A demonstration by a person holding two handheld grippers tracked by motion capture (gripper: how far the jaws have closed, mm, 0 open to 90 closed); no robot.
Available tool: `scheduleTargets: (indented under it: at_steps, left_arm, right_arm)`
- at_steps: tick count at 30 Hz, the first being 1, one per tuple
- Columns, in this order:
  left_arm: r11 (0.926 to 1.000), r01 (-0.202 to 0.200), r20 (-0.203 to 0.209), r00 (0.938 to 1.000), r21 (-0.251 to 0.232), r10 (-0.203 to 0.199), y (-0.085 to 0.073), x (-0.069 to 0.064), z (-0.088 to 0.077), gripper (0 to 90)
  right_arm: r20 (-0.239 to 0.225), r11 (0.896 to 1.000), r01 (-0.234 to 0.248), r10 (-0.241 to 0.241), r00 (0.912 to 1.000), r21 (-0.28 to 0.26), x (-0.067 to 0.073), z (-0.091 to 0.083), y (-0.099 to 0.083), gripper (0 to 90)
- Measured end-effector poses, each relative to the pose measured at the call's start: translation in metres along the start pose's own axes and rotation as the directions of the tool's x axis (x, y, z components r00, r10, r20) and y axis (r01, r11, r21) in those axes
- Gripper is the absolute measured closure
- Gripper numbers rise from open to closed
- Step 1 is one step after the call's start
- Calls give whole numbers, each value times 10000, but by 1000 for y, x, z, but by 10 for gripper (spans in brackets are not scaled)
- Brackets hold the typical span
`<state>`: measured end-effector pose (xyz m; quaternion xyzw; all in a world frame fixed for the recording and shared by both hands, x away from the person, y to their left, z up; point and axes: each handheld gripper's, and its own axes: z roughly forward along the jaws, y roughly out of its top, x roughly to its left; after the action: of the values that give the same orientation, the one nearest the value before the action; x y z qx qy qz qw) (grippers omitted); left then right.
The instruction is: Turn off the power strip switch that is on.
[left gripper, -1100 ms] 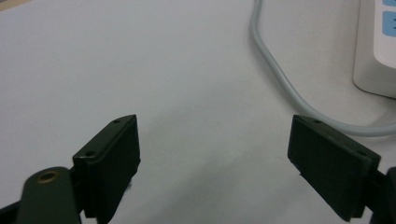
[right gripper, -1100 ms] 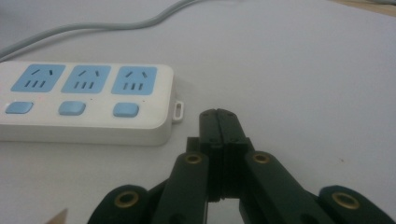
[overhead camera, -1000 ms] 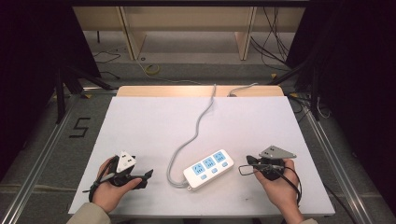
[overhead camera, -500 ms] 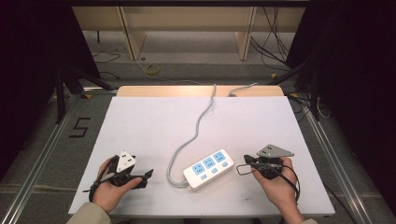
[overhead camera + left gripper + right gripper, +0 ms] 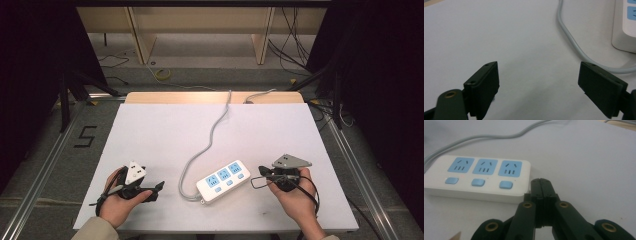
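While the left tongs [image 5: 159,186] have stayed put near the surface's front edge, spread wide and empty, the right tongs [image 5: 262,171] have crept a little closer to the power strip [image 5: 223,180], pressed together on nothing; I judge they are nearing its right end, perhaps to press a switch. It lies front and centre on the white surface [image 5: 160,130], its grey cord [image 5: 212,131] winding to the far edge; beyond, wooden shelving legs and loose cables on a grey floor.

Each hand grips a black two-jaw tool: the left gripper [image 5: 159,187] and right gripper [image 5: 261,171] carry grey three-cornered top plates, brass-coloured rivets, screwed flat jaws, thin black cables, and beige sleeve cuffs show.
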<state>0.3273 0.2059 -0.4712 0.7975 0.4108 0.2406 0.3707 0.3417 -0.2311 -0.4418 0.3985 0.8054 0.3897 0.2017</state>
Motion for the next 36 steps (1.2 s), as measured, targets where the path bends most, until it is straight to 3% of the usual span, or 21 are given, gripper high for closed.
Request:
scheduleTargets:
  at_steps: [36]
  left_arm:
    - [10000, -21, 11, 10000, 71, 21, 0, -1, 1, 171]
  right_arm:
    - [-529, 9980, 550, -533, 9972, 319, 12, 6, 13, 900]
